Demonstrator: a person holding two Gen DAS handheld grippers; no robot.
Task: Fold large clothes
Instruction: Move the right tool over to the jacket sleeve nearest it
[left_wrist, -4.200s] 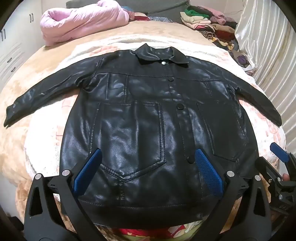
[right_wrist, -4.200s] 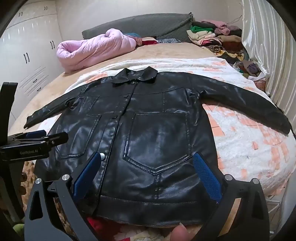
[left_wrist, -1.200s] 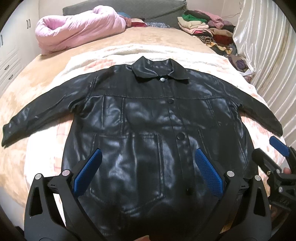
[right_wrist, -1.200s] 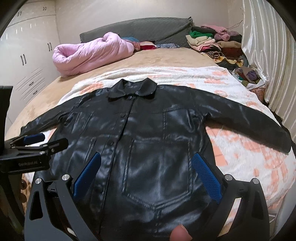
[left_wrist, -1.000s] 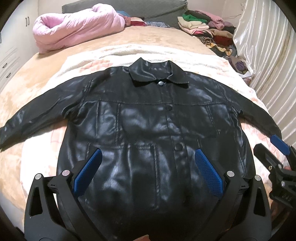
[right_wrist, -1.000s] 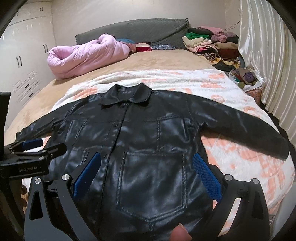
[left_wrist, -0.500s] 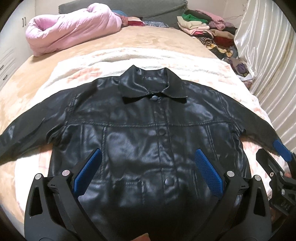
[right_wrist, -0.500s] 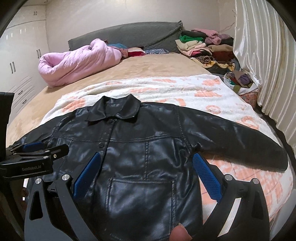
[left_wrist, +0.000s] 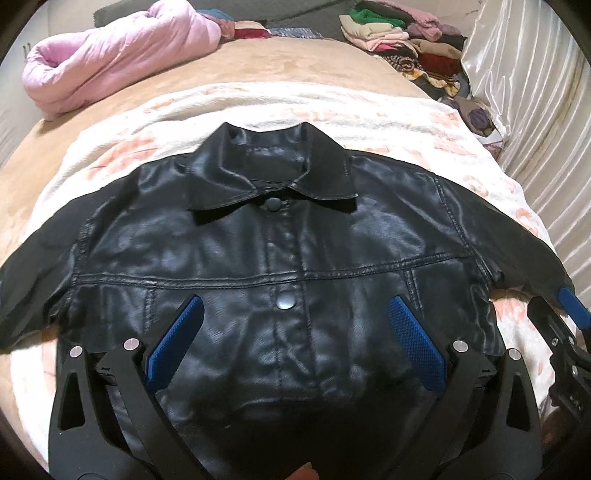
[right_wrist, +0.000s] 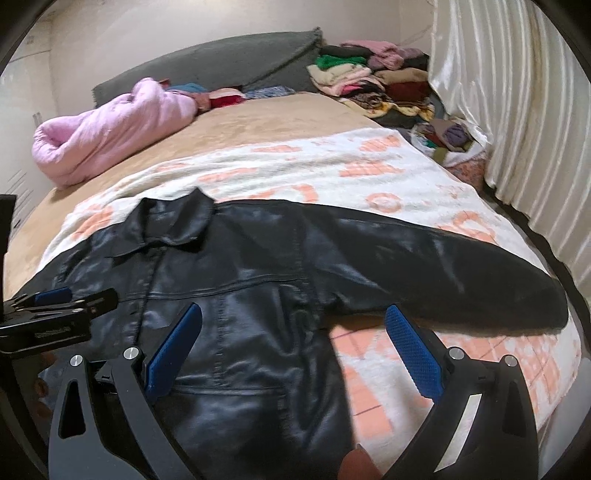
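Left wrist view: both grippers' jaws gape wide, empty, over the shiny black leather jacket (left_wrist: 295, 266); pinching each sleeve near its cuff should fold cleanest.

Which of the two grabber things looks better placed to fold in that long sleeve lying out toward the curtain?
Probably the right gripper. It hangs open over the black jacket by the armpit, with the curtain-side sleeve stretched out just ahead. The left gripper, also open, sits over the button placket, farther from that sleeve.
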